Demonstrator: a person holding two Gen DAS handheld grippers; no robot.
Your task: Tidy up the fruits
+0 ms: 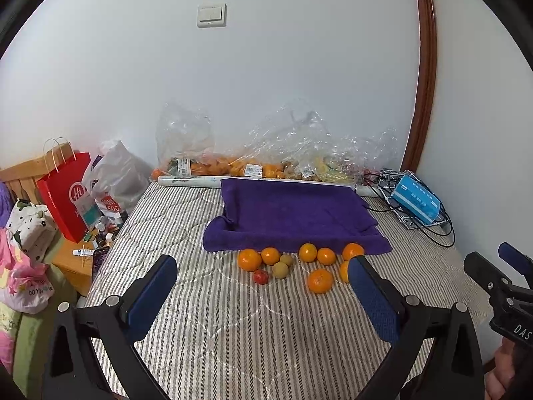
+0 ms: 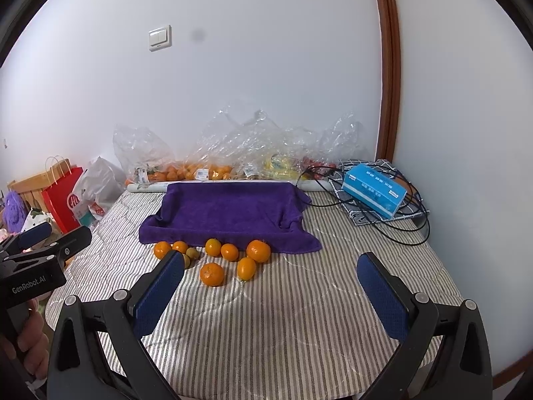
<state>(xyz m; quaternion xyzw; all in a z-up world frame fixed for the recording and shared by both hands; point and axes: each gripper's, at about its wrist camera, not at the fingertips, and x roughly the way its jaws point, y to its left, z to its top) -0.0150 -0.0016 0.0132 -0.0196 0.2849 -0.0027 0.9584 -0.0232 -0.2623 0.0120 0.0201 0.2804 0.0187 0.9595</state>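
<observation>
Fruit loose on the bed, both tools empty.

I hold the left hand-held gripper and right hand-held gripper level and wide open. I'd start with the nearest orange at 12 o'clock, closing gently, then set it on the purple towel beyond.

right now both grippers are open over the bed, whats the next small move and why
Probably ease the left gripper forward and down onto the nearest orange: both grippers are empty, and all the loose fruit lies just short of the purple towel.
</observation>
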